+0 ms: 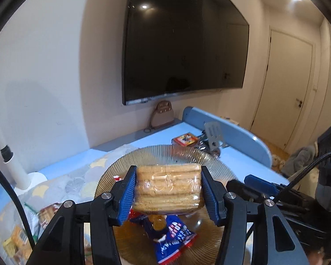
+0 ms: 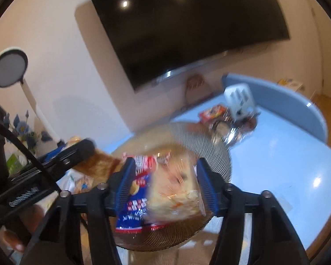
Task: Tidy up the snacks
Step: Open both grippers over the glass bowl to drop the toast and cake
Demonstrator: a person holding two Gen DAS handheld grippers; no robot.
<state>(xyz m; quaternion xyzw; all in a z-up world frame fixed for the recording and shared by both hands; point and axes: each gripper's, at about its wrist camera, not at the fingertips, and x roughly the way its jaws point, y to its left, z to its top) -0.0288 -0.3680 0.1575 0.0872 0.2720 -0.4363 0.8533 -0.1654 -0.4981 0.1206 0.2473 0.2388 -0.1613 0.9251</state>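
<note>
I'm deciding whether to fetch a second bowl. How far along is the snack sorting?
Partway. The glass bowl already holds a blue snack packet. The left gripper holds a wrapped biscuit pack over it; the right gripper holds a clear pastry bag. The red box and wrapped snacks remain on the table.

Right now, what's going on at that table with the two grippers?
Snacks are being gathered onto a ribbed glass plate. The left gripper is clamped on a clear-wrapped stack of biscuits, held over the plate. The right gripper grips a pale wrapped snack above the same plate, though that view is motion-blurred. A blue-and-red packet already lies on the plate. A small red box sits farther back on the blue table.
</note>
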